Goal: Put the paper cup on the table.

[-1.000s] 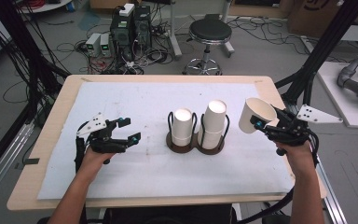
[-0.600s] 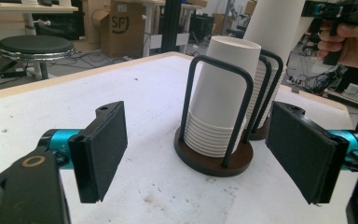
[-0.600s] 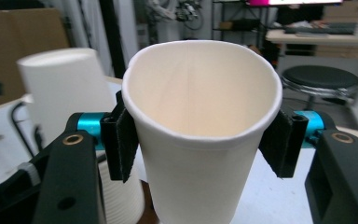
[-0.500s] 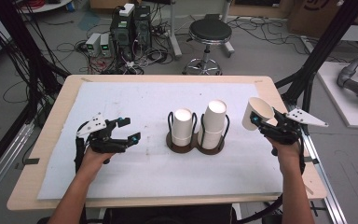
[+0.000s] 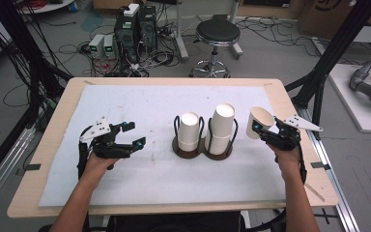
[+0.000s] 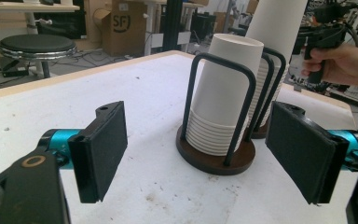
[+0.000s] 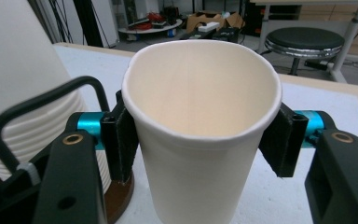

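Note:
A dark brown two-place holder (image 5: pixel 203 151) with black wire loops stands mid-table. It carries two stacks of upturned white paper cups, a shorter left stack (image 5: pixel 190 131) and a taller right stack (image 5: pixel 221 124). My right gripper (image 5: pixel 265 131) is shut on a single white paper cup (image 5: pixel 259 123), held tilted in the air just right of the taller stack. In the right gripper view the cup (image 7: pixel 200 154) shows its open mouth between both pads (image 7: pixel 121 140). My left gripper (image 5: pixel 134 134) stands open left of the holder, its jaws framing the near stack (image 6: pixel 223 93) with nothing between them.
A white mat (image 5: pixel 125 106) covers the wooden table (image 5: pixel 53 145). Beyond the far edge stand a black stool (image 5: pixel 217 34), computer boxes (image 5: pixel 133 29) and floor cables. A black frame post (image 5: pixel 333 53) rises at the right.
My right gripper has carried the cup a little left, closer to the taller stack. The left gripper has stayed where it was, open.

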The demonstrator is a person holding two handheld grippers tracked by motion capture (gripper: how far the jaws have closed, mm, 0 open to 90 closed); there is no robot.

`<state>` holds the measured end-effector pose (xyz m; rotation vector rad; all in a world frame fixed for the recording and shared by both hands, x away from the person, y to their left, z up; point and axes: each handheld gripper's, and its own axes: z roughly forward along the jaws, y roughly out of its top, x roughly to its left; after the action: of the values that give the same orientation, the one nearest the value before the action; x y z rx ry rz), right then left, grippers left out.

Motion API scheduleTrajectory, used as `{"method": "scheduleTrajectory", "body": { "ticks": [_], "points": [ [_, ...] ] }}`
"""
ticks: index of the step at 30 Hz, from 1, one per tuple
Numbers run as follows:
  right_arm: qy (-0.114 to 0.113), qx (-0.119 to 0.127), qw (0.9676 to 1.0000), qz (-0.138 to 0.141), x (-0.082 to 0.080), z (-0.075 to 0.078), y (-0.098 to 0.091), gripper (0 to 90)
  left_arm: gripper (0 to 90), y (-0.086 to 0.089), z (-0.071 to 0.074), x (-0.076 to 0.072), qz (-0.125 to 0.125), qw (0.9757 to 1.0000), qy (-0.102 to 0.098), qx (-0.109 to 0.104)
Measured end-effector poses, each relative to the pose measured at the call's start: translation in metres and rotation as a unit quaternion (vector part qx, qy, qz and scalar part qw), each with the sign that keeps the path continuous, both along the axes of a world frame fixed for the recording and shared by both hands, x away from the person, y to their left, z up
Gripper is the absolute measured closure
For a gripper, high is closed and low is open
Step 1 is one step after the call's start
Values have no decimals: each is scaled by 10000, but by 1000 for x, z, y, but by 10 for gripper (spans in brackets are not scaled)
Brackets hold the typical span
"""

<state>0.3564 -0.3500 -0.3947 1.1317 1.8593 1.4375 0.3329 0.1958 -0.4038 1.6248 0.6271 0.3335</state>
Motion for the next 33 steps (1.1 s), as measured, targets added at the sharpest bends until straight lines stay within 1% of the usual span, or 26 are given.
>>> {"method": "scheduleTrajectory", "body": {
  "ticks": [3,6,9,11,17,25,26,28,29,31,33],
  "points": [
    [129,11,9999,-50,6,-7,1,381,207,0,-1,0,-4,10000,17,20],
    [336,-55,9994,-91,11,-15,0,380,207,0,0,0,-3,10000,20,22],
    [510,-21,9986,-113,16,-20,-2,380,207,0,-1,0,-1,10000,30,37],
    [584,-48,9982,-95,18,-22,-2,381,207,0,-1,0,-8,10000,36,43],
    [812,-265,9963,-29,23,-29,-1,379,207,0,-1,0,-11,10000,42,59],
    [848,-365,9957,22,21,-30,-1,354,207,-1,-1,0,17,10000,59,76],
    [866,-364,9956,23,21,-30,-1,351,207,-1,-1,0,11,10000,62,72],
    [793,-346,9962,25,18,-32,-2,348,207,-1,-1,0,14,9999,61,83],
    [792,-313,9964,22,17,-33,-3,341,207,-1,-1,0,-6,9999,51,93],
    [870,-254,9959,3,16,-33,-5,311,207,-1,-1,0,-5,9999,48,100],
    [866,-259,9959,-2,14,-34,-6,294,207,-1,-1,0,6,9999,55,88]
  ]
}}
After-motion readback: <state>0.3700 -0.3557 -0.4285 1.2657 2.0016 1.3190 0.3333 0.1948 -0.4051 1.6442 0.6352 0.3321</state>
